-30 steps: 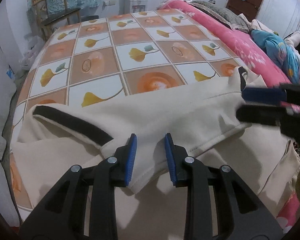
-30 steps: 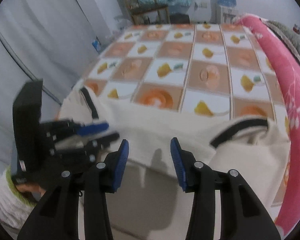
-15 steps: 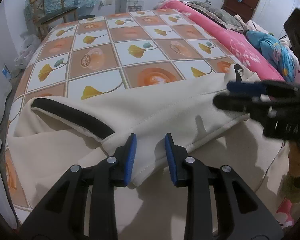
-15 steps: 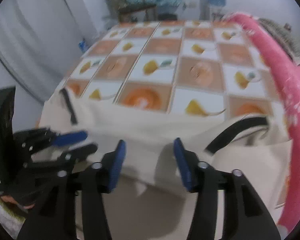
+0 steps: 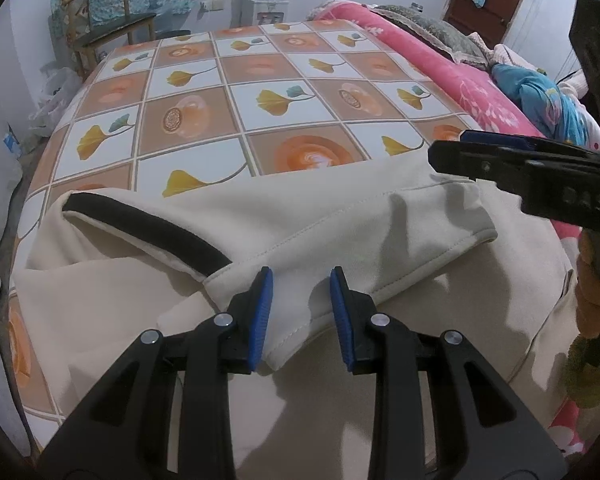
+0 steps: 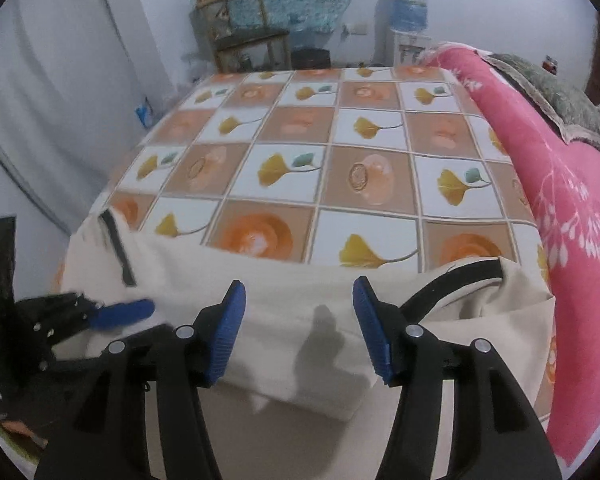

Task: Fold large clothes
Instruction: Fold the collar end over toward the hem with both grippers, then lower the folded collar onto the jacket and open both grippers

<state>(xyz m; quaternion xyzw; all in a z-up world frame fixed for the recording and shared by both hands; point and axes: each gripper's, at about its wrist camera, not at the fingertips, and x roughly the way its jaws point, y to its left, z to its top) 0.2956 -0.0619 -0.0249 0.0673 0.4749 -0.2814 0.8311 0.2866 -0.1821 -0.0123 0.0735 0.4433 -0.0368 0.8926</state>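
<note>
Both tongs hovered over the cream garment, which lay spread on the near end of the patterned tabletop, its folded hem running crosswise from one to the other. Left tongs stood part-open astride the hem's corner; whether the pads pinched it I could not tell. Right tongs, jaws just widened, gripped nothing, the fold edge lying directly beneath and slightly ahead, so a short drop would likely reach it.
</note>
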